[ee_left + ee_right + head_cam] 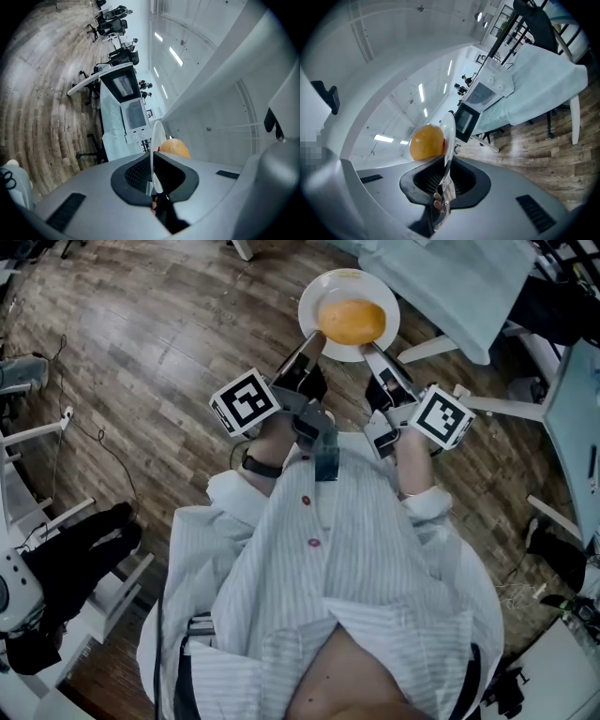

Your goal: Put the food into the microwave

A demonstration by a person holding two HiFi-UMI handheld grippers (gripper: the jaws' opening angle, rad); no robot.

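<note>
Hands level, side by side — left gripper (314,340) and right gripper (369,351) pinch smooth round white plate (317,294) rim; glossy orange domed bun (352,322) atop.

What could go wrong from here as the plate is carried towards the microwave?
1. The plate is held only at its thin rim, by the left gripper and the right gripper. If either hand twists or pulls away, it may slip and fall to the wooden floor.
2. The round orange food lies loose on the plate, so even a small tilt could roll it off.
</note>
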